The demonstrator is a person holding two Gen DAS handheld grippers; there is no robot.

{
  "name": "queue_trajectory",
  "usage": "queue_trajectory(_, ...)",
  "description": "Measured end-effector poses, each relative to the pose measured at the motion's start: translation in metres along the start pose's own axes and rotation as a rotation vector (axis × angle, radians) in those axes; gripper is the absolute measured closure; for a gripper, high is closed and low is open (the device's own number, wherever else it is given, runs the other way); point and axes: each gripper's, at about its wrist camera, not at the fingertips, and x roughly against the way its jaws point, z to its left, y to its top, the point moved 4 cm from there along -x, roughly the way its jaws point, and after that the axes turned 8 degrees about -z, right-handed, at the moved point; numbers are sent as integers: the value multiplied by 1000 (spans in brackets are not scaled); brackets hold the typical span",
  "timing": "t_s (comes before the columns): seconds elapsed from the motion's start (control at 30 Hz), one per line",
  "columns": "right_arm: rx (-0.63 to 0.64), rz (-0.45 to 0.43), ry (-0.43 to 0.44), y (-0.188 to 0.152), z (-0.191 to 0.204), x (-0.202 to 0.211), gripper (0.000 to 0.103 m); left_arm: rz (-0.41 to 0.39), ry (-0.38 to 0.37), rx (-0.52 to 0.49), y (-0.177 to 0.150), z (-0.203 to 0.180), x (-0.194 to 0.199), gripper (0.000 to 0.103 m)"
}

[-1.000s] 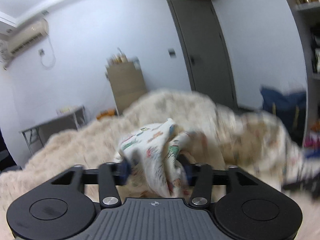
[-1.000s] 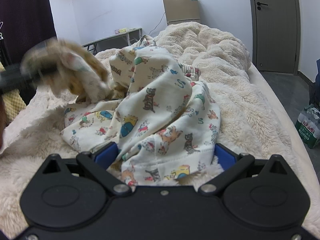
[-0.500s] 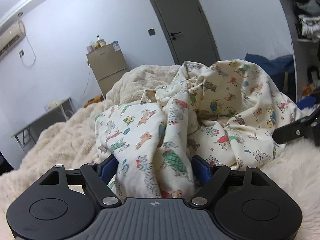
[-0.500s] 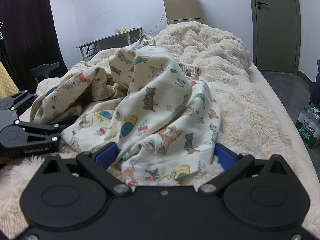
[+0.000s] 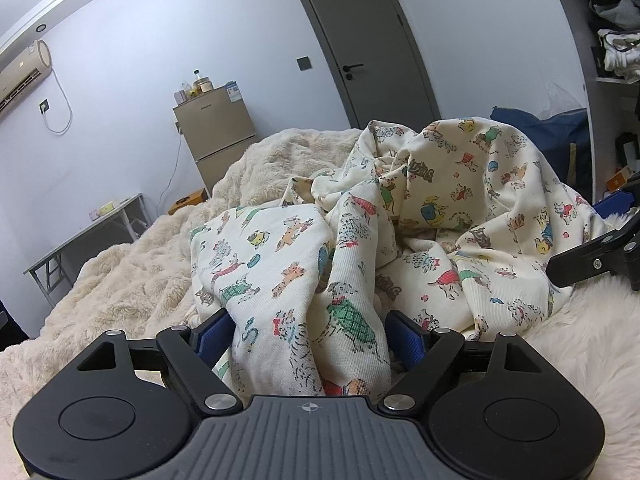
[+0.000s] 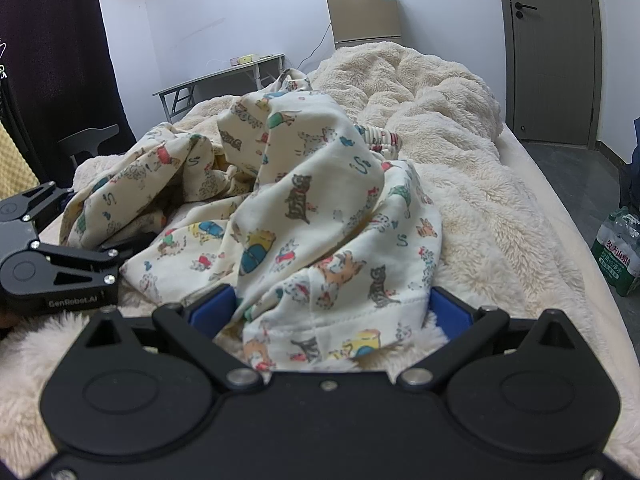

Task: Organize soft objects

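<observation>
At the lower left of the left wrist view, the left gripper (image 5: 310, 334) stands spread, a fold of the printed garment (image 5: 460, 216) lying loose between its pads; the garment sits crumpled mid-frame on the fluffy blanket (image 6: 480, 208); the right gripper (image 6: 332, 312) is also spread around the hem; judging by this, a fold has been laid down, and next comes a fresh pinch.

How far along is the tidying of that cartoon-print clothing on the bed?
Early days. Done: nothing looks folded yet; the printed garment lies crumpled on the fluffy blanket. In hand: the left tool and the right tool each sit at an edge of it, jaws open around a bit of cloth, not pinching. Left: probably gripping it, spreading it flat and folding it.
</observation>
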Motion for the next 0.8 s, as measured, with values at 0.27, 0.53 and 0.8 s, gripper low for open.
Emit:
queue_trajectory(0.27, 1, 0, -1, 0, 1, 1, 0, 0, 3, -9, 1, -1, 0, 24)
queue_trajectory(0.53, 0, 1, 2, -1, 0, 2, 0, -3, 5, -13, 0, -2, 0, 24)
queue_trajectory(0.8, 19, -9, 2, 5, 0, 6, 0, -38, -17, -14, 7, -1, 7, 50)
